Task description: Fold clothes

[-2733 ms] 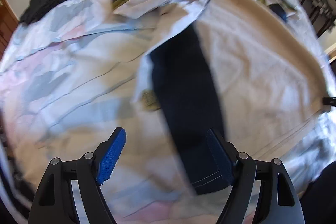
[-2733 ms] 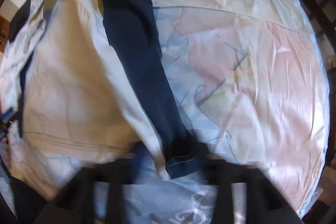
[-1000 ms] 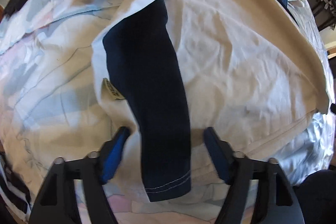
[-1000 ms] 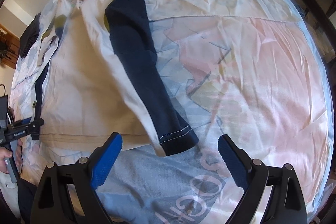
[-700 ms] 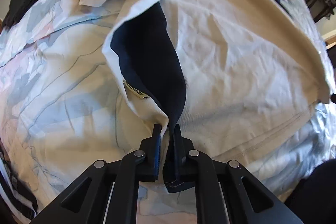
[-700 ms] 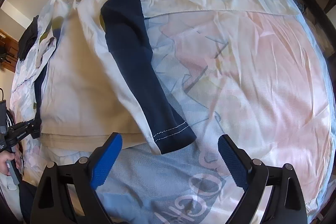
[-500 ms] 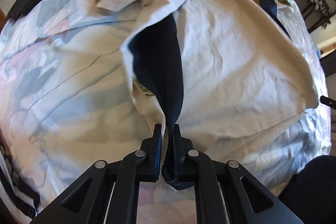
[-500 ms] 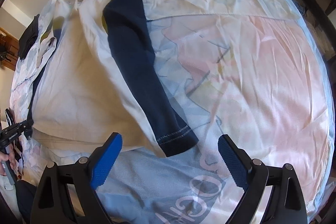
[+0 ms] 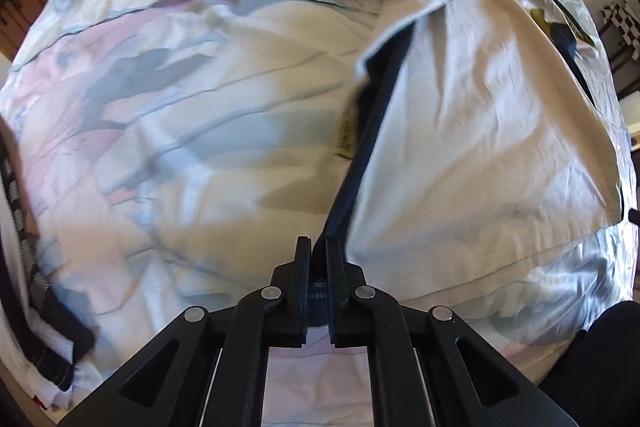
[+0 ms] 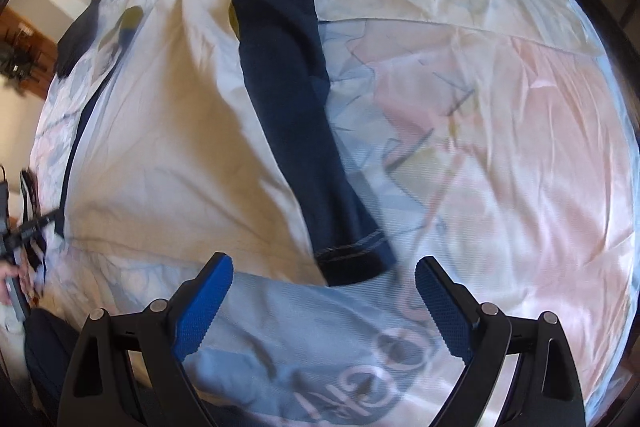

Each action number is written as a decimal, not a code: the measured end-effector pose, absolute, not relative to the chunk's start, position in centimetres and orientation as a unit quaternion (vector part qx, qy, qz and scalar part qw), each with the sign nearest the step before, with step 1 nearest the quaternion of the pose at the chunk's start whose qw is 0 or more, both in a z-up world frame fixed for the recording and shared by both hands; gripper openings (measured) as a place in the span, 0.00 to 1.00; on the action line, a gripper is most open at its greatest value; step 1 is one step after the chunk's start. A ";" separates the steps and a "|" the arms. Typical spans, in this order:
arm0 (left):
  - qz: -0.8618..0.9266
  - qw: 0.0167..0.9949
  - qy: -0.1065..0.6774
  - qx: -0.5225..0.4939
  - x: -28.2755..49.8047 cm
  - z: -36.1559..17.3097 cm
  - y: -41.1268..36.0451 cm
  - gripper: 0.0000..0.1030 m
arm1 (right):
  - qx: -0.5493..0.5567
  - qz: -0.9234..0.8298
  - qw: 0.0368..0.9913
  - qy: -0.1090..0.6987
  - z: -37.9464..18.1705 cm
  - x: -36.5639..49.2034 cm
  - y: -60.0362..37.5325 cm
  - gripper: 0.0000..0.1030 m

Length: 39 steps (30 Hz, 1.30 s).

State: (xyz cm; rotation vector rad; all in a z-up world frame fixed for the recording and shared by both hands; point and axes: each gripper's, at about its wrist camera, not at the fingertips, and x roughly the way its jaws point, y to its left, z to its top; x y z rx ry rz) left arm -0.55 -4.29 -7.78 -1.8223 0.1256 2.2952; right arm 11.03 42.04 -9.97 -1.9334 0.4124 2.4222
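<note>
- A patterned bedspread (image 10: 500, 131) lies under both grippers, serving as the folding surface.
- A cream shirt (image 9: 472, 147) lies spread ahead of the jaws.
- The left gripper (image 9: 318, 279) points steeply down, jaws pinching the left navy sleeve (image 9: 372, 123), pulled taut, probably to fold it.
- The right gripper (image 10: 324, 303) hovers, jaws spread, with the other sleeve's cuff (image 10: 352, 251) just ahead.
</note>
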 end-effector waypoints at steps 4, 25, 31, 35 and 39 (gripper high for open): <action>0.774 0.128 0.043 -0.619 -0.1 -6.7 -3.6 0.06 | -0.612 0.782 0.004 0.123 -10.5 11.1 43.2 0.92; 0.777 0.146 0.057 -0.610 -2.0 -11.1 -1.1 0.05 | -0.601 0.788 -0.065 0.120 -12.8 9.0 41.6 0.07; 0.767 0.169 0.041 -0.617 -1.1 -10.2 -2.1 0.04 | -0.605 0.778 -0.056 0.159 -10.0 11.3 43.0 0.06; 0.760 0.180 0.058 -0.622 0.6 -10.4 -1.4 0.04 | -0.630 0.758 -0.050 0.161 -9.7 12.4 43.5 0.06; 0.750 0.185 0.053 -0.633 2.1 -10.8 -1.4 0.04 | -0.646 0.744 -0.040 0.166 -9.4 14.2 44.3 0.06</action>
